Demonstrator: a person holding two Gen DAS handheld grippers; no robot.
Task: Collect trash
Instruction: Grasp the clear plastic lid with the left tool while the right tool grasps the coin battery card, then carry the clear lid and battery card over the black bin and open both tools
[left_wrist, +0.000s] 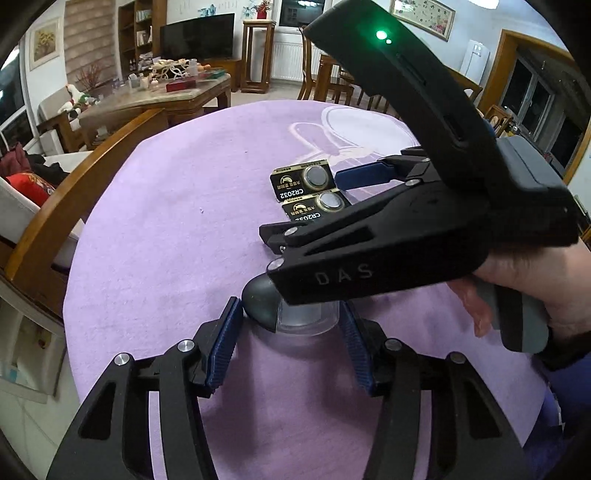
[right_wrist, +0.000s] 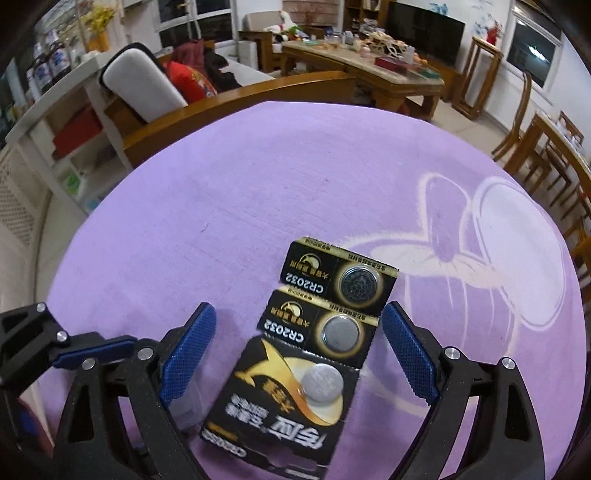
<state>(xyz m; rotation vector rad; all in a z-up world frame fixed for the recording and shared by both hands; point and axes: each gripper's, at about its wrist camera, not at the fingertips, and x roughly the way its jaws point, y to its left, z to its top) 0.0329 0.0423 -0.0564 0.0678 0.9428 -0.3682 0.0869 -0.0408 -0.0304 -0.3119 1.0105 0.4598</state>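
A black-and-gold strip of CR2032 coin-cell cards (right_wrist: 314, 332) lies on the purple cloth (right_wrist: 184, 221). My right gripper (right_wrist: 298, 309) stands open around it, blue pads well clear of both edges. In the left wrist view the same cards (left_wrist: 303, 188) lie under the right gripper (left_wrist: 303, 205), which a hand (left_wrist: 535, 288) holds. A small clear container with a dark grey dome cap (left_wrist: 258, 299) sits between the tips of my left gripper (left_wrist: 290, 306). Both blue pads touch its sides. The right gripper's body hides the container's top.
A curved wooden chair back (left_wrist: 74, 184) borders the table's far left edge. Behind it stand a cluttered coffee table (left_wrist: 166, 92), a TV and dining chairs (right_wrist: 535, 147). The purple cloth (left_wrist: 166, 240) is bare on its left half. A white bow print (right_wrist: 498, 258) marks the cloth.
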